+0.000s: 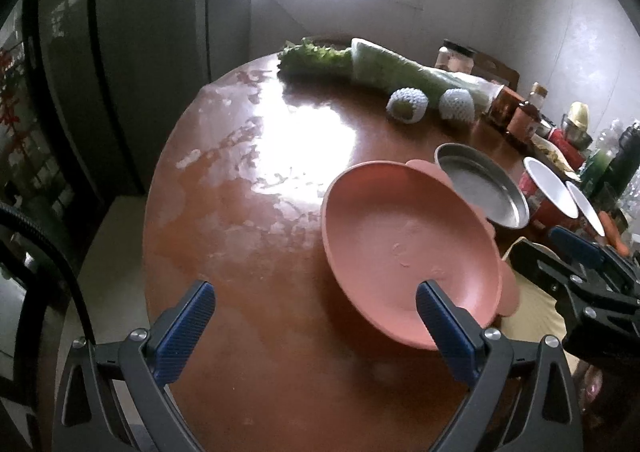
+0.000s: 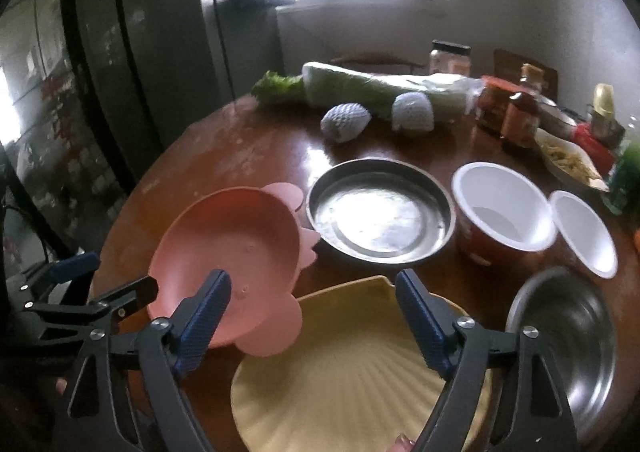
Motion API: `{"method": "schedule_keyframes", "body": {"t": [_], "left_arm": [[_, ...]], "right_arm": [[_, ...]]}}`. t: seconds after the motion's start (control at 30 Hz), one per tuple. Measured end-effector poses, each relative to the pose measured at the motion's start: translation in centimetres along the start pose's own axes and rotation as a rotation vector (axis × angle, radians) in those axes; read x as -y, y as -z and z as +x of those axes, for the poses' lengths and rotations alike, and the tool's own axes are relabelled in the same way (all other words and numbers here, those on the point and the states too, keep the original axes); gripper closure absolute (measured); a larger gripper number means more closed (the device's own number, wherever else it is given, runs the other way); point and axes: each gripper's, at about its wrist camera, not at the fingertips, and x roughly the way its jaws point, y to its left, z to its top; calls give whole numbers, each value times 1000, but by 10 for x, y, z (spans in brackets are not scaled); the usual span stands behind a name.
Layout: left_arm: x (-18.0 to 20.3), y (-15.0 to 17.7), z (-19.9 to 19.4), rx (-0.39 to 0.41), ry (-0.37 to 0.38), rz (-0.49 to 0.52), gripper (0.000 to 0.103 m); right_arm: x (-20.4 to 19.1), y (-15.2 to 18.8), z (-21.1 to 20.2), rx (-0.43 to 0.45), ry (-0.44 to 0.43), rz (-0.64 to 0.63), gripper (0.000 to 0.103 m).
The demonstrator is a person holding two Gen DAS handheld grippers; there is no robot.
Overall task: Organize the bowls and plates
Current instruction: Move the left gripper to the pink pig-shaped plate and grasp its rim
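A pink plate with a lobed rim lies on the round brown table. My left gripper hangs open above the table's near edge, its right finger over the plate's near rim and its left finger over bare wood. In the right wrist view my right gripper stands wide open above a yellow shell-shaped plate, with nothing pressed between its pads. The pink plate overlaps the yellow plate's left rim. Behind them sit a steel plate, a red cup-bowl, a white bowl and a steel bowl.
At the table's far side lie a wrapped cabbage, lettuce and two foam-netted fruits. Jars and bottles crowd the right side. A dark refrigerator stands to the left. The other gripper shows at each view's edge: the right gripper, the left gripper.
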Motion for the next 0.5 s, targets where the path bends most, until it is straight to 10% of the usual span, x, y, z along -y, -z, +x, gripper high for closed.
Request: {"method": "schedule_keyframes", "body": {"t": [0.5], "left_arm": [[4, -10, 25, -39, 19, 16, 19]], "right_arm": [[-7, -7, 46, -90, 8, -69, 63]]}}
